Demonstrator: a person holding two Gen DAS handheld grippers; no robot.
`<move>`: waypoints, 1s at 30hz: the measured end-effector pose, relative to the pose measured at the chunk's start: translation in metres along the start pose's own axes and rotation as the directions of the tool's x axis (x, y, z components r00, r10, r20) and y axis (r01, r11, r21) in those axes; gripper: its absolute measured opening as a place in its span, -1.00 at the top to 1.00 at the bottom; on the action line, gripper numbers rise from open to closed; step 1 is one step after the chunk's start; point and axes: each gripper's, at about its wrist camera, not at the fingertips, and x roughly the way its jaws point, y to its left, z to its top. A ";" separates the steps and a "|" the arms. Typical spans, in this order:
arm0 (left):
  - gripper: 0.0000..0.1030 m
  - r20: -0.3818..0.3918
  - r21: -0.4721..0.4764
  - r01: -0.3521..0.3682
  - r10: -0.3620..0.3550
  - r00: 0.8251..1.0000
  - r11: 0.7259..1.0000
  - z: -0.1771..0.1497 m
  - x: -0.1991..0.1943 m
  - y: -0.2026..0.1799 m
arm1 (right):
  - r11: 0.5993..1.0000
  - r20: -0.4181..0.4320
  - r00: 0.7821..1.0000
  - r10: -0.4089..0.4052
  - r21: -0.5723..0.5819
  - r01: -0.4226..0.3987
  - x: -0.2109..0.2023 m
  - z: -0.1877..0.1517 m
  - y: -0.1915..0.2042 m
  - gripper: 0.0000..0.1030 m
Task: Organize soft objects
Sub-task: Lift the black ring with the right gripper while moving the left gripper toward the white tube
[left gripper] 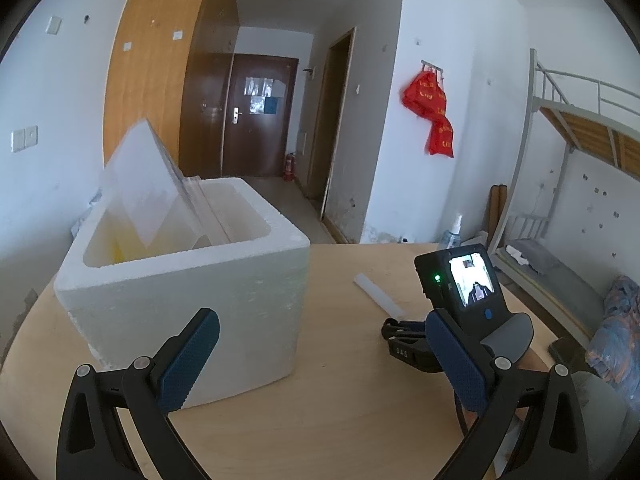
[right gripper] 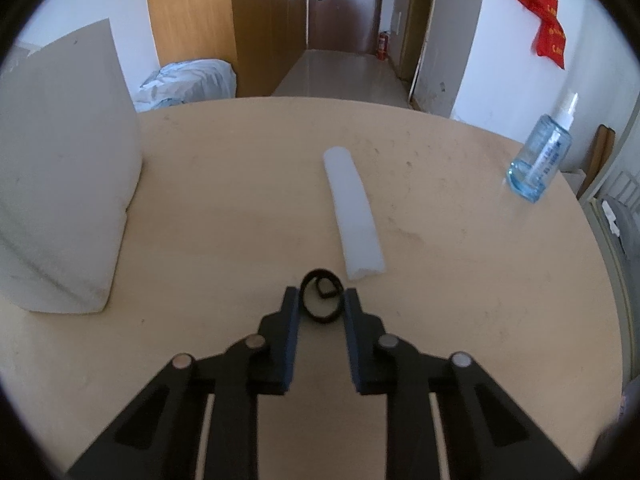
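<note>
Nearest the right wrist camera, the right gripper (right gripper: pixel 322 300) points down at the wooden surface (right gripper: pixel 240 208) with its fingers (right gripper: pixel 290 312) drawn in around a black coiled band (right gripper: pixel 322 299). The blue pads sit against the coil's two sides, pinching it where it rests on the surface. Just beyond the coil, touching or nearly touching it, lies a white foam strip (right gripper: pixel 354 212), flat and running away from the camera. A blue spray bottle (right gripper: pixel 538 160) stands well apart at the far right edge.

In the left wrist view, the left gripper (left gripper: pixel 316 364) hovers over the surface with its fingers (left gripper: pixel 192 356) spread wide and nothing between them. Ahead of its left finger stands a white foam box (left gripper: pixel 192 300), open at the top. Inside it, white foam sheets (left gripper: pixel 144 188) lean tilted against the left and back walls, sticking out above the rim, and a patch of yellow shows low in the box; what it is cannot be told.
</note>
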 end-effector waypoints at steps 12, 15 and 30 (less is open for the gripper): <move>-0.99 0.001 0.018 0.016 -0.016 1.000 1.000 0.005 0.000 -0.005 | 1.000 0.061 0.998 0.014 0.020 -0.016 -0.033 -0.003 -0.004 0.62; -0.99 0.002 0.027 0.032 -0.032 0.999 0.999 0.007 0.000 -0.012 | 1.000 0.077 0.997 0.011 0.027 -0.013 -0.044 -0.006 -0.008 0.62; -0.99 -0.011 0.077 0.093 -0.092 0.996 0.993 0.010 0.014 -0.054 | 0.996 0.134 0.991 -0.024 0.083 0.013 -0.084 -0.033 -0.039 0.61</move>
